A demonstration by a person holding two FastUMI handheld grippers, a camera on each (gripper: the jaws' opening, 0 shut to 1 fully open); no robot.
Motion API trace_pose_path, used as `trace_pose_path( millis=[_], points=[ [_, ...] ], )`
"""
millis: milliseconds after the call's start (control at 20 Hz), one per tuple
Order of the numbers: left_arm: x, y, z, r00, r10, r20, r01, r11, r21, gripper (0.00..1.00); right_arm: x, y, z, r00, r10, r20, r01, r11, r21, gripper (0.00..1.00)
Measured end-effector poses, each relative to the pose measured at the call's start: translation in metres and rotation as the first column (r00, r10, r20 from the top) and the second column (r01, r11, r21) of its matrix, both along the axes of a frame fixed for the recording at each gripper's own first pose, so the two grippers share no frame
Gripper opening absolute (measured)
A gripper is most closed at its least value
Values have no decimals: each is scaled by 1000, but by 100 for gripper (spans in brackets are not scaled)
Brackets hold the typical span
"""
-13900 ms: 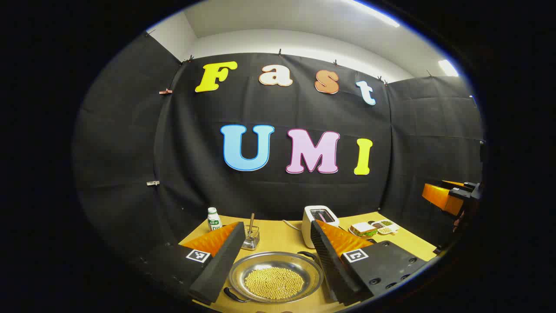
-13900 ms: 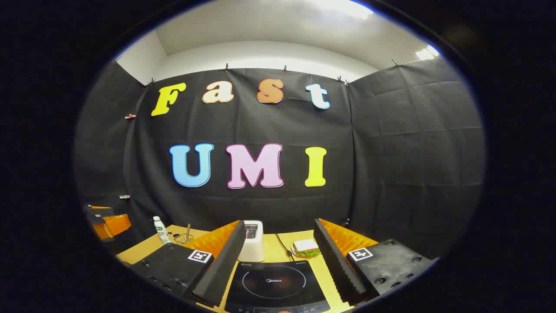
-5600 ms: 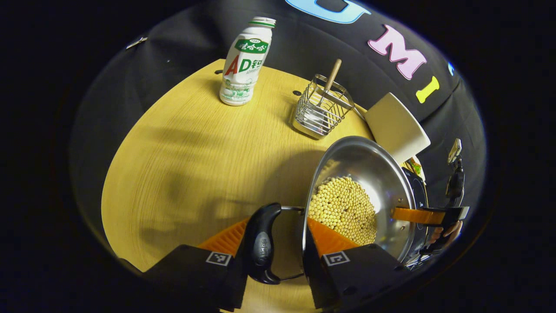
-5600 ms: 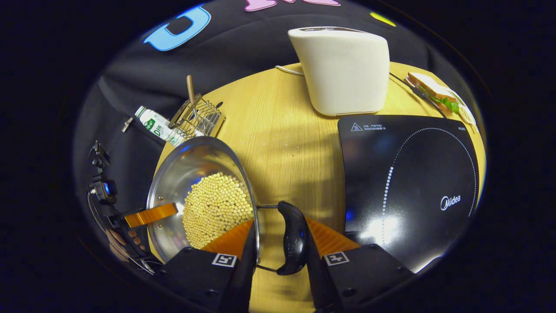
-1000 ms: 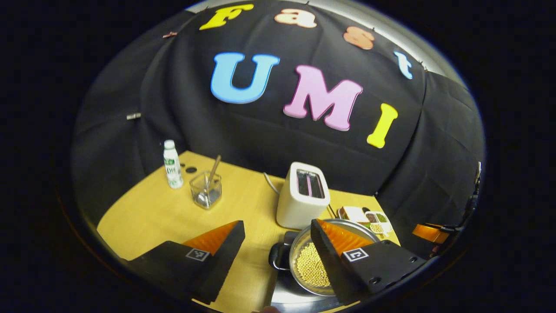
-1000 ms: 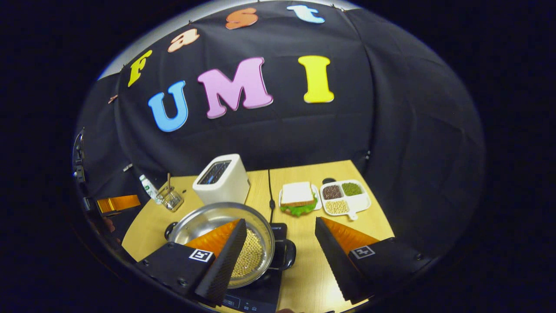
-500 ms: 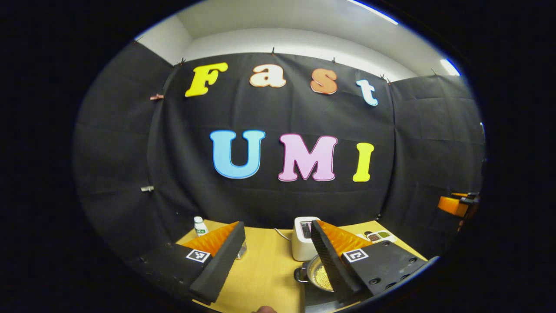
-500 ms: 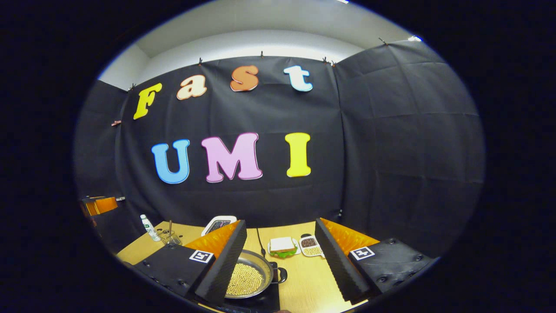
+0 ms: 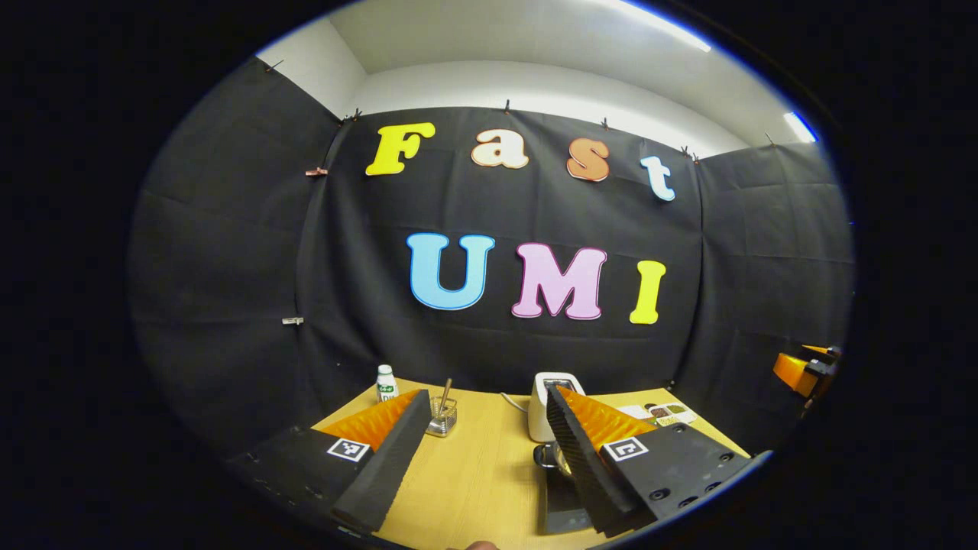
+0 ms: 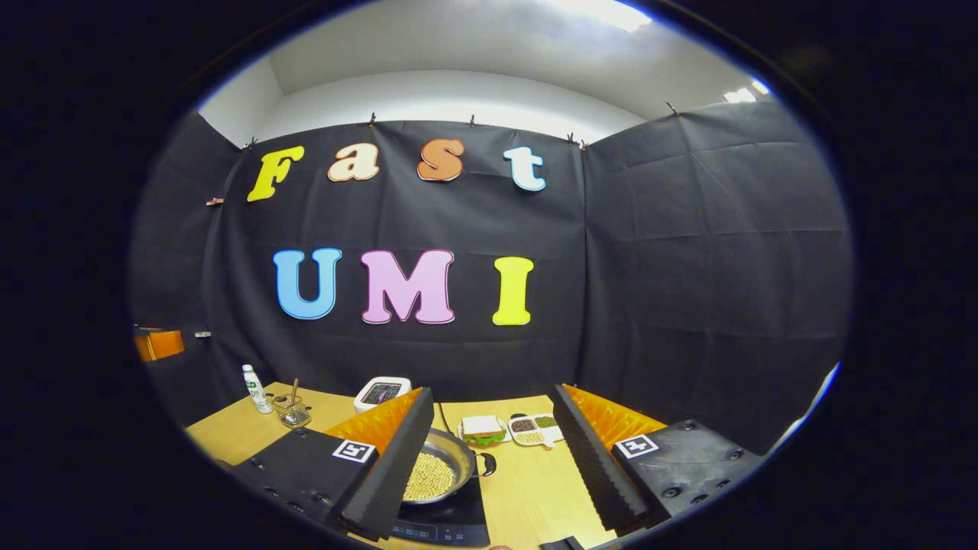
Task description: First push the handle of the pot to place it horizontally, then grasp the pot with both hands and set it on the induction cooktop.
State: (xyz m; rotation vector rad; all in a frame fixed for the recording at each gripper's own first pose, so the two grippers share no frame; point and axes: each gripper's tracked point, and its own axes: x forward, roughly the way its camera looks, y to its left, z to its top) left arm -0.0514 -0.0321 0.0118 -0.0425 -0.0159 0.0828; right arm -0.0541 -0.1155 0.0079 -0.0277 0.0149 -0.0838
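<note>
Holding both pairs of tongs raised above the wooden counter [image 10: 535, 489], we keep each one spread wide with nothing between its fingers: the left tongs [image 9: 483, 447] frame bare counter, and the right tongs [image 10: 493, 451] frame the far side of the counter. Seen from the right gripper view, the steel pot [image 10: 439, 472] sits on the black induction cooktop [image 10: 447, 519], loaded with pale yellow beans [image 10: 428, 475], one dark side handle [image 10: 487, 464] pointing toward the right; the left finger of the right tongs covers the pot's near left part. From the left gripper view, the pot [image 9: 556, 457] peeks out beside the right finger, resting on the cooktop [image 9: 561, 500], just in front of a white toaster [image 9: 544, 405]. Farther back on the counter we see a small white bottle [image 9: 386, 383] and a wire holder [image 9: 442, 416] with a wooden stick in it. A sandwich [image 10: 481, 429] and a divided dish of grains [image 10: 535, 429] lie beyond the pot. At the right edge of the left gripper view, the other tongs [image 9: 802, 370] hang well apart from the pot.
</note>
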Motion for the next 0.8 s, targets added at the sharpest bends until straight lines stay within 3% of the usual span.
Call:
trace_pose_path(
  millis=[800],
  points=[
    [8, 4, -29, 998, -18, -59, 14, 998, -57, 95, -4, 16, 7, 1000, 1, 6, -2, 999, 36, 98]
  ],
)
